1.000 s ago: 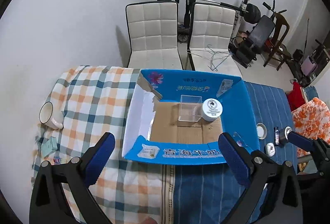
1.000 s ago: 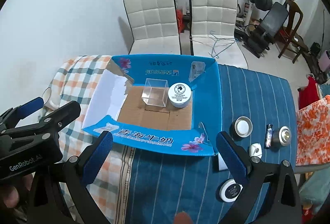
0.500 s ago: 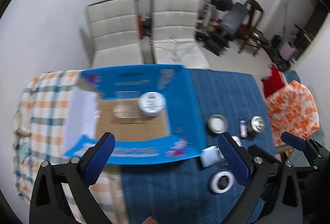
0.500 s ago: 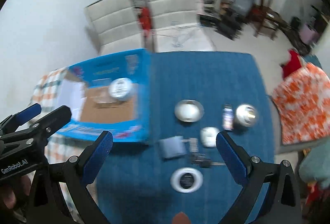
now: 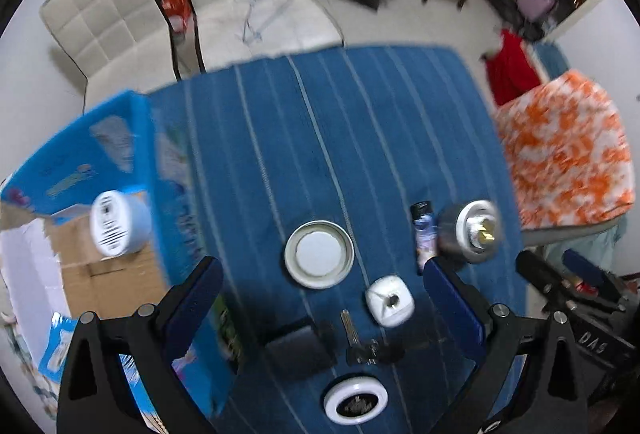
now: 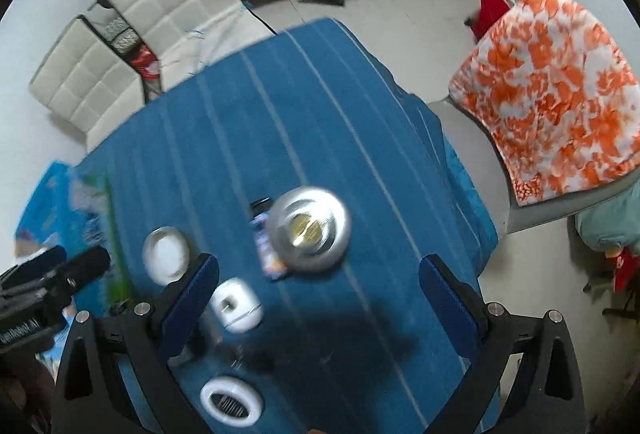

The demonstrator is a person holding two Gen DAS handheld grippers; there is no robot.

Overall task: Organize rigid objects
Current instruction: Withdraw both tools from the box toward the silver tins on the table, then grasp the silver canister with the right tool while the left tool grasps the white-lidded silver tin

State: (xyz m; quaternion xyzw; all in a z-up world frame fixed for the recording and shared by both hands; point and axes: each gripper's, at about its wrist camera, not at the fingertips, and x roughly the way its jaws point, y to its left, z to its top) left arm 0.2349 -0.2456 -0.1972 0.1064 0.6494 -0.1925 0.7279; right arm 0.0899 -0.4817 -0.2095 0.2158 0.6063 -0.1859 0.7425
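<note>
Both tongs stand wide apart and hold nothing. The left gripper (image 5: 322,298) hangs over the blue striped cloth (image 5: 320,138), framing a shallow metal tin (image 5: 319,254), a white square piece (image 5: 389,300) and keys (image 5: 354,338). The blue box (image 5: 100,154) with its white jar (image 5: 116,228) lies at nine o'clock. The right gripper (image 6: 318,292) hovers just below a silver knob (image 6: 308,228) at twelve o'clock.

Both grippers are held above the blue striped cloth (image 5: 360,138). The left gripper (image 5: 322,294) is spread wide, nothing between its pads; the right gripper (image 6: 320,290) is likewise spread, empty.
</note>
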